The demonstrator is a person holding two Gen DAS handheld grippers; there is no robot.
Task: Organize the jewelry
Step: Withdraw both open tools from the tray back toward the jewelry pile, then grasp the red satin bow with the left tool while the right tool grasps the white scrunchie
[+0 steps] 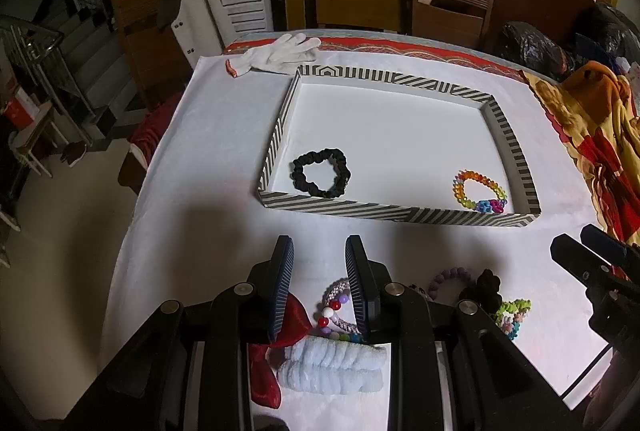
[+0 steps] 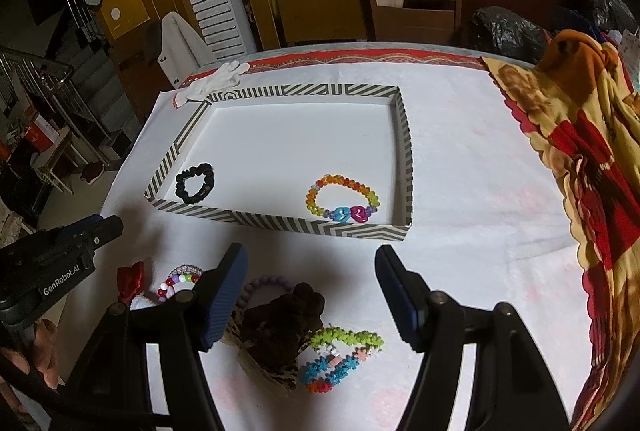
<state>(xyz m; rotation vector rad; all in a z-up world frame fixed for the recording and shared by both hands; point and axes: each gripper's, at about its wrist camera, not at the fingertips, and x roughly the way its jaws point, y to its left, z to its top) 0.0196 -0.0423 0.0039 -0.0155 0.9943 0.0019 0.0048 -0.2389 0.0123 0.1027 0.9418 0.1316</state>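
Observation:
A striped tray [image 1: 396,213] [image 2: 280,222] holds a black scrunchie [image 1: 321,172] [image 2: 195,182] and a rainbow bead bracelet [image 1: 480,190] [image 2: 342,198]. My left gripper [image 1: 320,251] is open and empty above a red bow [image 1: 296,323], a multicolour bead bracelet [image 1: 334,305] [image 2: 180,281] and a pale blue fluffy band [image 1: 332,365]. My right gripper [image 2: 310,259] is open and empty above a lilac bead bracelet [image 2: 260,283], a dark brown scrunchie [image 2: 284,327] and green and blue coil bracelets [image 2: 340,355].
A white glove [image 1: 276,53] [image 2: 212,79] lies behind the tray. A yellow-red blanket [image 1: 592,135] [image 2: 588,167] covers the table's right side. Wooden chairs [image 1: 452,5] stand behind the table. The table edge drops off at left.

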